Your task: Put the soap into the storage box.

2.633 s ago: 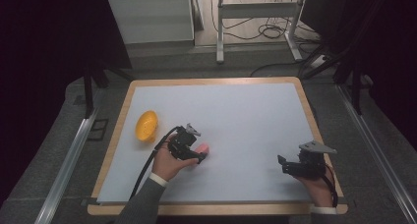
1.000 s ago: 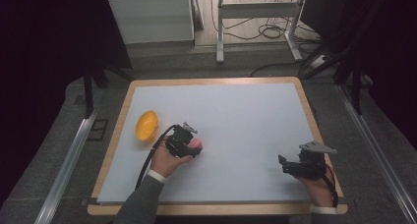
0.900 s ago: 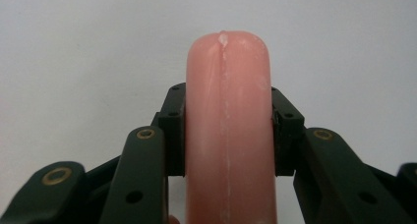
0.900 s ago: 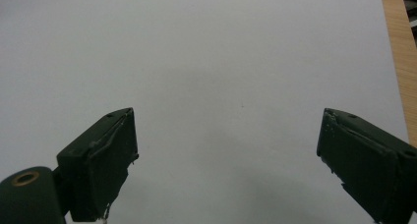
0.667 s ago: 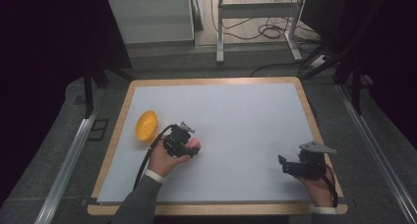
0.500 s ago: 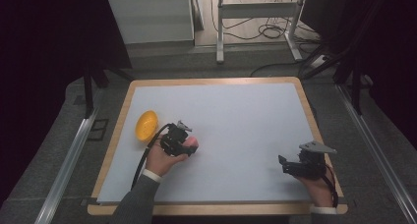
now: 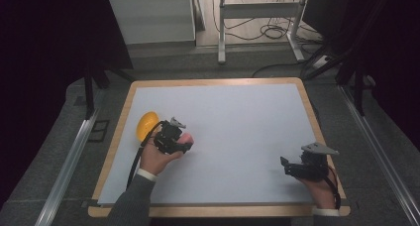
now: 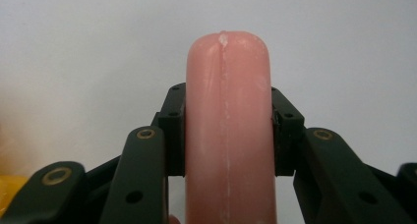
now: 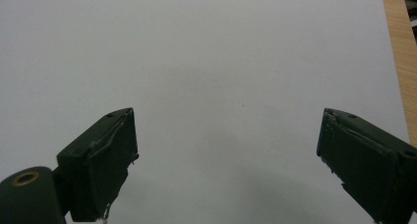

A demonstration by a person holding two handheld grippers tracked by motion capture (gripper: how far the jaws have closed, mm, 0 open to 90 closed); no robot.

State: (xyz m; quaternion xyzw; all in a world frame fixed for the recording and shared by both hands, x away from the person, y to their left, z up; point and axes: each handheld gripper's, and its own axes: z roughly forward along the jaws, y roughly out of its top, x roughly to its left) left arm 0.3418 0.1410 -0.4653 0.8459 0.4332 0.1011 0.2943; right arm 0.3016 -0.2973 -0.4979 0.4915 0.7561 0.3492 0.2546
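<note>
High view frames put the left gripper (image 7: pixel 179 142) at the left of the white table mat (image 7: pixel 237 117), its jaws clamped on a pink, smooth, sausage-shaped plastic toy (image 7: pixel 185 139) that sticks out past the tips. Compared with a second ago, that hand has drifted left and farther from the person, so the pink toy now sits just beside the yellow-orange rounded plastic bowl (image 7: pixel 146 125) near the mat's left edge. Judging by this, the carry is nearly done and a release into or next to the bowl looks likely. Left gripper view confirms both pads (image 8: pixel 173 135) pressing the toy's sides. The right gripper (image 7: pixel 289 167) rests at the near right, unmoved, jaws spread wide with nothing between them.
</note>
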